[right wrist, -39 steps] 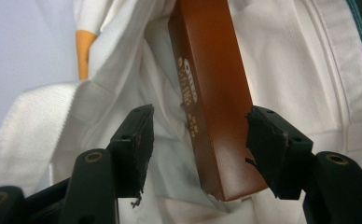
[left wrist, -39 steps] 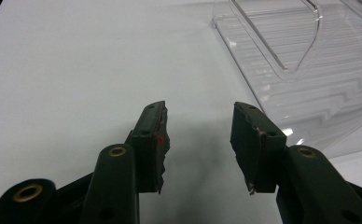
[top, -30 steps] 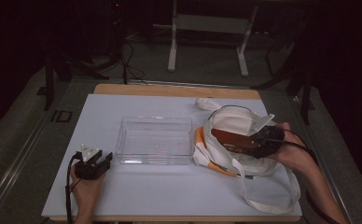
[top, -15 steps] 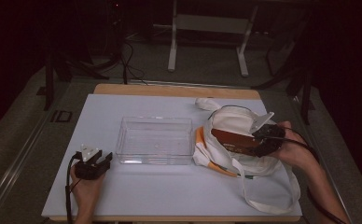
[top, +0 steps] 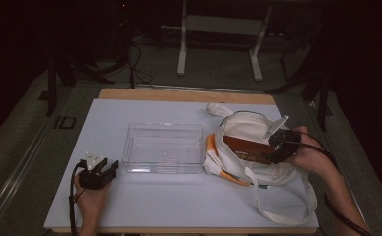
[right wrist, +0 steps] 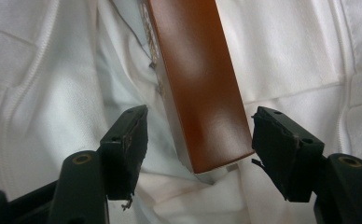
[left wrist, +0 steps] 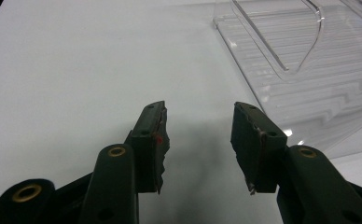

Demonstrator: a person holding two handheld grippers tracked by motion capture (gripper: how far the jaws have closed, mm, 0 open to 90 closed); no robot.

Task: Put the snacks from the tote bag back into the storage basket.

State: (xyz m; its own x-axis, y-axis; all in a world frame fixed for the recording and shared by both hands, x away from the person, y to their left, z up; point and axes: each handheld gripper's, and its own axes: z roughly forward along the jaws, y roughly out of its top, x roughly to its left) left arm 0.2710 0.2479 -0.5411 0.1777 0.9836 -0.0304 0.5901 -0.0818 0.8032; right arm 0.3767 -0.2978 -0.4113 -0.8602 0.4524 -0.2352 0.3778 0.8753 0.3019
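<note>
Right tool [top: 277, 147] jaws have just been opening: brown box [right wrist: 200, 84] sits between them, pads clear, so it's released onto the white bag [top: 258, 132] near the surface's right edge. Left tool [left wrist: 198, 140] open, empty, idle by the clear tray [top: 163, 147].

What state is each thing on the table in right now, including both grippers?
Brown box: lying on the white bag, between the right fingers, not gripped.
White cloth bag: crumpled flat on the table, strap loose.
Clear plastic tray: upright, empty.
Right gripper: open, jaws just been opening off the box.
Left gripper: open, nothing between its fingers, beside the tray.
</note>
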